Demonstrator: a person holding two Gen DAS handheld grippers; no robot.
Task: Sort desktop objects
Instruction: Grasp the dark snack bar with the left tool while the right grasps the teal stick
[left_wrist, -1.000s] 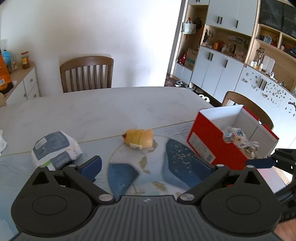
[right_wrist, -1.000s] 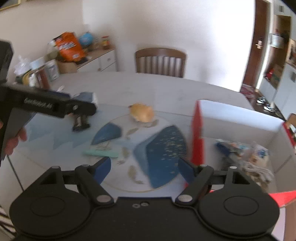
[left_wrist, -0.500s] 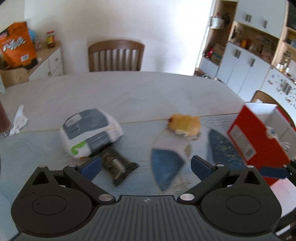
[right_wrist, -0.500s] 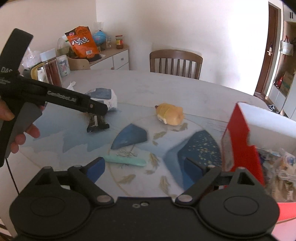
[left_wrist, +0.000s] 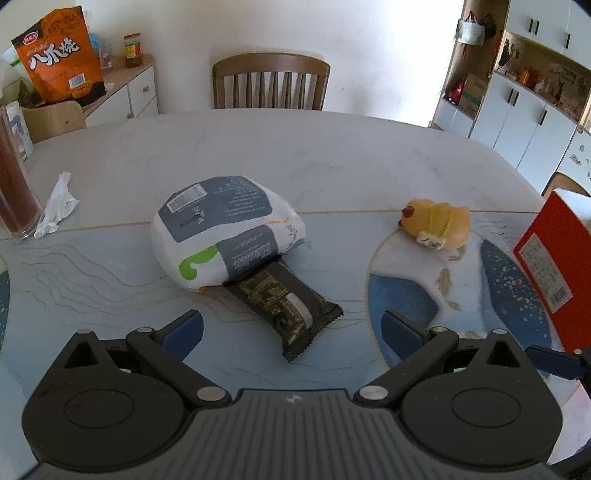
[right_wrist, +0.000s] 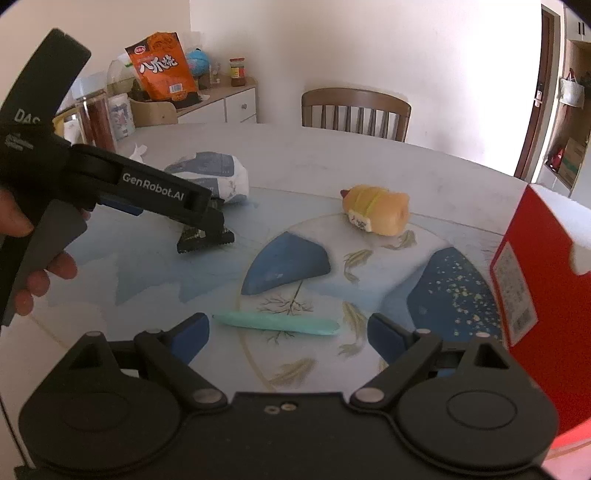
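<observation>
My left gripper (left_wrist: 291, 332) is open just above the table, and a black snack packet (left_wrist: 284, 306) lies right ahead between its fingertips, untouched. One end of the packet is tucked under a white and grey tissue pack (left_wrist: 221, 232). A yellow toy (left_wrist: 436, 223) sits further right. My right gripper (right_wrist: 290, 334) is open wide, with a teal pen (right_wrist: 277, 323) lying flat on the mat between its tips, not gripped. In the right wrist view the left gripper's finger (right_wrist: 199, 214) hangs over the black packet (right_wrist: 201, 240), held by a hand (right_wrist: 33, 280).
An open red box (right_wrist: 535, 277) stands at the right edge of the patterned mat (right_wrist: 288, 266). A crumpled tissue (left_wrist: 55, 206) and a tall jar (left_wrist: 14, 184) stand at the left. A wooden chair (left_wrist: 271, 85) is behind the table, and a sideboard holds an orange snack bag (left_wrist: 59, 55).
The left view has swung left from the toy and red box to the tissue pack and black packet, and sunk lower. The right gripper dropped toward the pen and its jaws widened.
</observation>
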